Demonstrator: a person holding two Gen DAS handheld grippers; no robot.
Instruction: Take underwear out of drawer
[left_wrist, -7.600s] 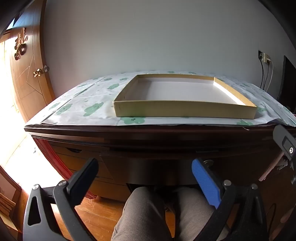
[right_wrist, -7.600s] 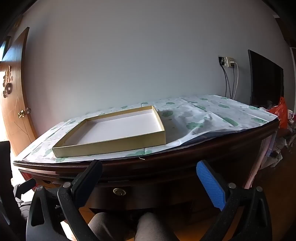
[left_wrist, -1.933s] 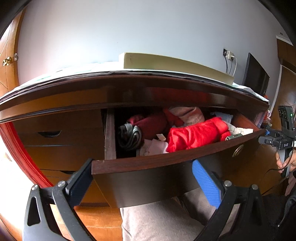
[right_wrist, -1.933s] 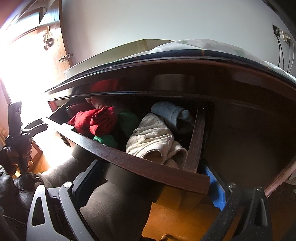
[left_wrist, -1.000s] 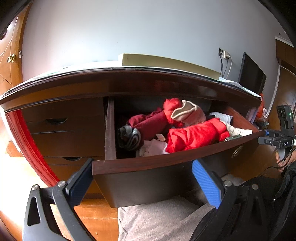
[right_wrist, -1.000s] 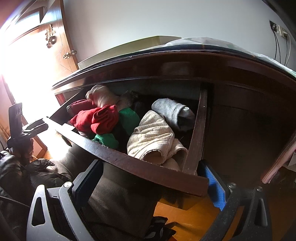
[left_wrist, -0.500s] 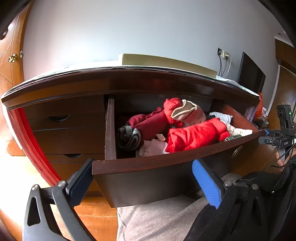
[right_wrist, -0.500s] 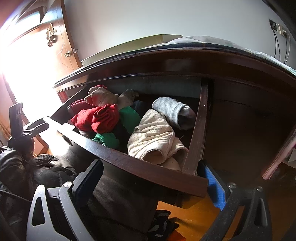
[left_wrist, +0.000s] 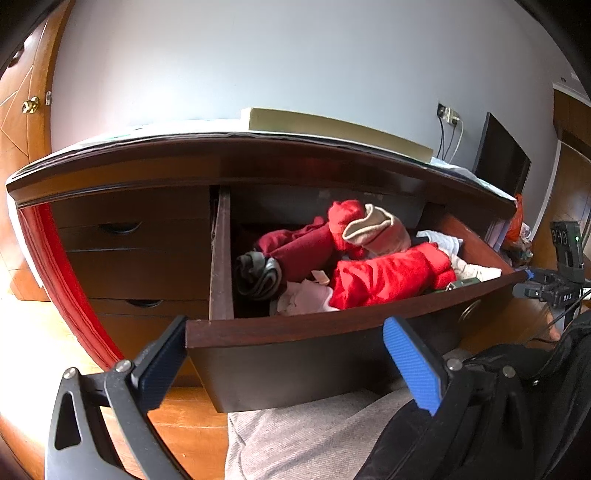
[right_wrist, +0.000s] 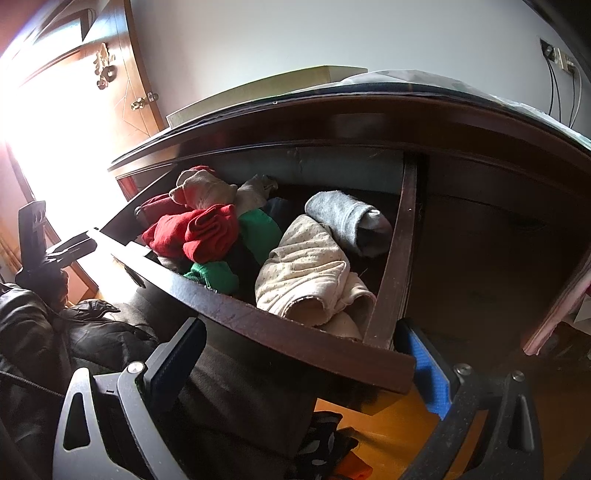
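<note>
The drawer (left_wrist: 280, 328) front hides the near underwear (left_wrist: 388, 275); the back stays shadowed. Left gripper (left_wrist: 284, 354) and right gripper (right_wrist: 303, 354) both gape wide, empty, below that front.

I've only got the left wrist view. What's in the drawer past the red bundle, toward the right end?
Observer: A cream dotted garment lies rolled in the front right corner of the drawer.
Operator: Anything behind it?
Observer: A grey roll, next to the drawer's right side wall.
Operator: And between the cream one and the red?
Observer: Green fabric, right beside the red bundle.
</note>
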